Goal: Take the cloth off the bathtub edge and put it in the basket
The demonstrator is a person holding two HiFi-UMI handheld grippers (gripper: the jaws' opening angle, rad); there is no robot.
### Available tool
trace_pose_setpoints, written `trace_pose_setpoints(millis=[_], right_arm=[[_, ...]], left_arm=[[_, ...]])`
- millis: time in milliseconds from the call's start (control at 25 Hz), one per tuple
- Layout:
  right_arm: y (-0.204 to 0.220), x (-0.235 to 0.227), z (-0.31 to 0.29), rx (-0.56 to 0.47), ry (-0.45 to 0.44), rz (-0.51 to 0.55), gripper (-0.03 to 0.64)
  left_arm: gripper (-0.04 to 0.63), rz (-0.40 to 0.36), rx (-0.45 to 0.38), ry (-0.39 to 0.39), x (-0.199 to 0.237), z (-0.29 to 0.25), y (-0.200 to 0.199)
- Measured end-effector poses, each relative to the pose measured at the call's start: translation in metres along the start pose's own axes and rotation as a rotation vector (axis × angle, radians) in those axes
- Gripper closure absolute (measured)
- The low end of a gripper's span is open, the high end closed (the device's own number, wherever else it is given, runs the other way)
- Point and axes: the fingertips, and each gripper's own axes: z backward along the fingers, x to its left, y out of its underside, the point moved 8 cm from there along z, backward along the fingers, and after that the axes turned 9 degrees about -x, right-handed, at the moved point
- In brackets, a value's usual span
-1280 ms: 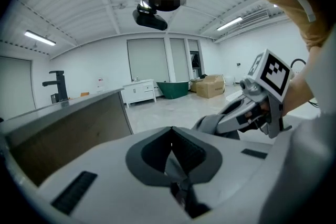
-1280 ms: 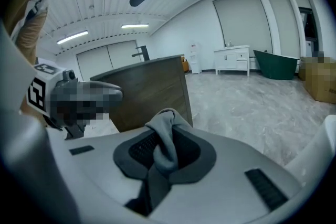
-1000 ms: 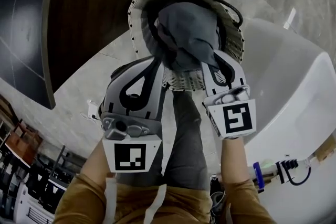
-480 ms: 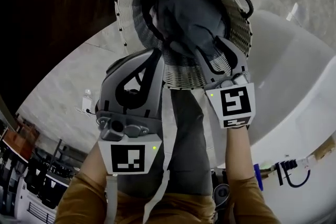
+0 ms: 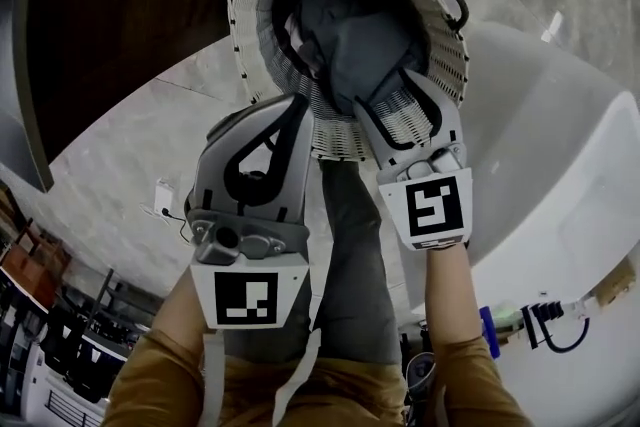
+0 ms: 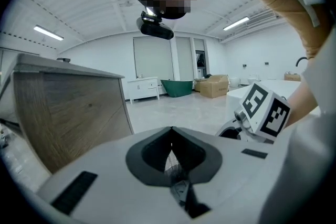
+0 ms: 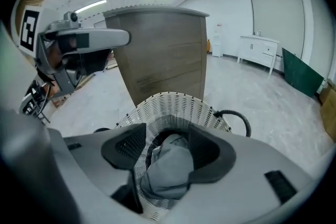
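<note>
A white woven basket (image 5: 250, 10) stands on the floor ahead of me, with the grey cloth (image 5: 350, 40) bunched inside it. My right gripper (image 5: 388, 90) hangs over the basket's near rim. Its jaws are opening, and the cloth (image 7: 168, 168) sags between them into the basket (image 7: 173, 99) with the pads apart from it. My left gripper (image 5: 297, 107) is beside the basket's near left rim, shut and empty; in the left gripper view its jaws (image 6: 171, 131) meet in a thin slit.
The white bathtub (image 5: 560, 145) curves along the right. A dark wooden cabinet (image 5: 150, 5) stands at the left behind the basket, also in the right gripper view (image 7: 163, 50). A black handle (image 5: 450, 0) loops off the basket's right rim. The floor is pale marble.
The right jaws have spread apart and the cloth has slipped from their grip down into the basket. The left gripper has hardly moved.
</note>
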Motion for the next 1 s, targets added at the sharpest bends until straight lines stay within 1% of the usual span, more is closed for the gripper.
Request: trace_pose_setpoints(millis=[120,160,240,400,480,640,840,1000], right_arm=[[-0.015,0.013,0.012,-0.017,-0.016,0.024,0.365],[-0.019,0.016,0.017,-0.024,-0.013,0.026,0.376],[-0.027,0.02,0.027,-0.033,0.004,0.03,0.43],[-0.043,0.024,0.05,-0.055,0.039,0.028,0.574],[-0.053,0.025,0.062,-0.07,0.048,0.019,0.61],[-0.082,0.025,0.088,-0.096,0.065,0.008,0.611],[-0.13,0.026,0.126,-0.163,0.102,-0.037,0.611],[-0.166,0.03,0.158,-0.216,0.14,-0.048,0.611]], left_arm=[[0.591,-0.008,-0.022,-0.004,0.0,0.005,-0.018],[0.591,-0.01,-0.031,-0.006,0.0,0.007,-0.024],[0.591,-0.013,-0.046,-0.003,-0.001,0.011,-0.035],[0.591,-0.029,-0.064,0.006,-0.003,0.02,-0.057],[0.591,-0.03,-0.079,0.007,-0.004,0.024,-0.07],[0.591,-0.041,-0.113,0.012,-0.001,0.032,-0.102],[0.591,-0.055,-0.166,0.017,0.007,0.039,-0.15],[0.591,-0.067,-0.197,0.022,0.012,0.049,-0.184]])
